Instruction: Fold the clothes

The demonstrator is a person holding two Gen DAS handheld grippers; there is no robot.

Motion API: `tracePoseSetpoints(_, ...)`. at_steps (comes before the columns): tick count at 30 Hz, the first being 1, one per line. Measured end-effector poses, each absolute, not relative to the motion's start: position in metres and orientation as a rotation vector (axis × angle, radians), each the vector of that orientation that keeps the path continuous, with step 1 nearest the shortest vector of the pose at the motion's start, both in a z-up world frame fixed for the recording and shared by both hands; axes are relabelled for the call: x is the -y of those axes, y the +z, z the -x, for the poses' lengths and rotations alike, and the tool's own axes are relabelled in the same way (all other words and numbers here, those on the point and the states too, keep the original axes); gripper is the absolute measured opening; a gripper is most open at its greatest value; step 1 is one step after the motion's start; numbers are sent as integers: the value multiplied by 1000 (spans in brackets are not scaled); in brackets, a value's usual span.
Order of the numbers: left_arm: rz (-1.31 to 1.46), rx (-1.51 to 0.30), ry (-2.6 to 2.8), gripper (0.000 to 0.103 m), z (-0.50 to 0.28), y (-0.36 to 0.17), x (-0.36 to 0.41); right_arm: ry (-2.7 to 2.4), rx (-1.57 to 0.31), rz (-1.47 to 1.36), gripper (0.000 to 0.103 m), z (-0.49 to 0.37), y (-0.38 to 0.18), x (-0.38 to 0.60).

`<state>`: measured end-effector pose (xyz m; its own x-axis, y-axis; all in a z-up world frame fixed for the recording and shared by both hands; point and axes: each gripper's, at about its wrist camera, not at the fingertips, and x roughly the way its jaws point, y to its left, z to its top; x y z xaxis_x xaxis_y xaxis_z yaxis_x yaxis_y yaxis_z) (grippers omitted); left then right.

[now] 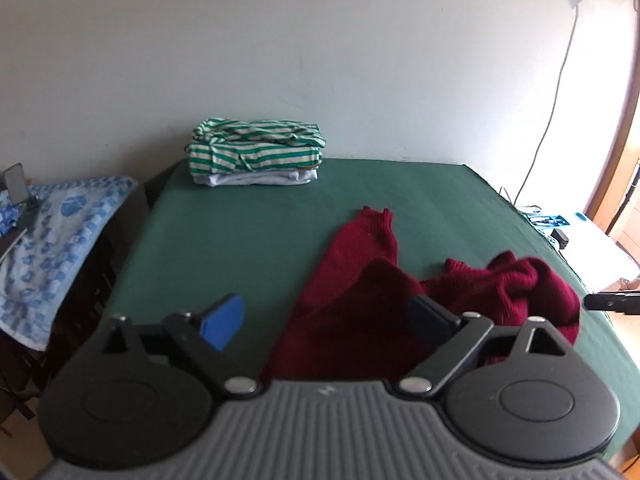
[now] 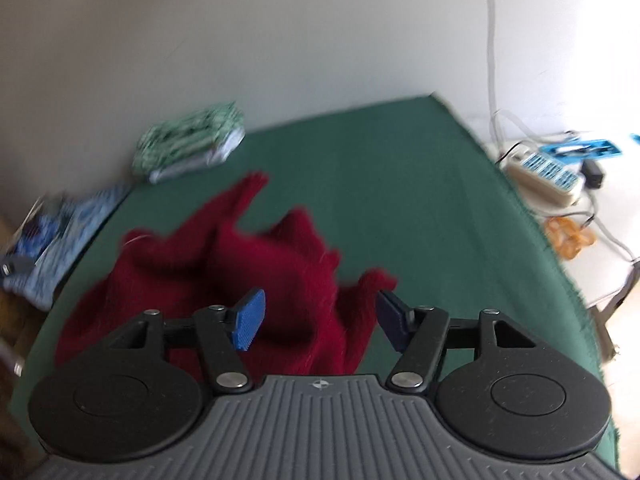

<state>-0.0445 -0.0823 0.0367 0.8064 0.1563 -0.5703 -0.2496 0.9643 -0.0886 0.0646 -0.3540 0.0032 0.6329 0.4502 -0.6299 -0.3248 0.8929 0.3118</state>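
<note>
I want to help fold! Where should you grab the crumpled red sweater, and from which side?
Probably grab the red sweater by the ribbed cuff of the sleeve that lies flat, stretched toward the far end of the green table. It is a thin free edge, unlike the bunched heap. Come down from above with the open left gripper, one finger on each side of the cuff.

Open left tool (image 1: 326,322), crumpled red sweater (image 1: 360,304)

Place: a room in a home
Signs: plain white wall (image 1: 280,40); green cloth-covered desk (image 1: 248,232); folded green-striped clothes pile (image 1: 256,152); blue patterned towel (image 1: 60,240); white power strip (image 2: 544,172) on the floor
</note>
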Motion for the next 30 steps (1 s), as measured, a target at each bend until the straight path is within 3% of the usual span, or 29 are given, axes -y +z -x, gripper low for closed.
tracePoseSetpoints(8, 203, -724, 205, 98, 3, -19, 52, 456, -903, -256, 67, -85, -29, 330)
tracePoseSetpoints(9, 212, -749, 208, 93, -4, -27, 50, 454, -913, -262, 62, -86, -30, 327)
tracePoseSetpoints(11, 272, -797, 186, 83, -15, -43, 45, 447, -899, -242, 21, -83, -27, 323)
tracePoseSetpoints(13, 312, -838, 142, 73, -23, -57, 45, 440, -860, -210, 16, -75, -17, 324)
tracePoseSetpoints(14, 315, -857, 132, 65, -27, -63, 46, 436, -839, -203, 14, -70, -11, 327)
tracePoseSetpoints(15, 303, -876, 139, 45, -29, -69, 49, 430, -818, -199, 14, -66, -5, 330)
tracePoseSetpoints(16, 285, -880, 159, 38, -30, -73, 53, 420, -797, -210, 11, -64, 1, 335)
tracePoseSetpoints(18, 286, -853, 177, 2, -25, -66, 57, 405, -737, -239, 11, -54, 20, 349)
tracePoseSetpoints(25, 285, -603, 169, 2, 34, 32, 60, 346, -519, -115, 11, 2, 92, 377)
tracePoseSetpoints(28, 207, -541, 150, 3, 70, 76, 62, 369, -540, 59, 11, 23, 97, 379)
tracePoseSetpoints(30, 164, -550, 136, 12, 87, 83, 63, 362, -618, 148, 13, 29, 85, 380)
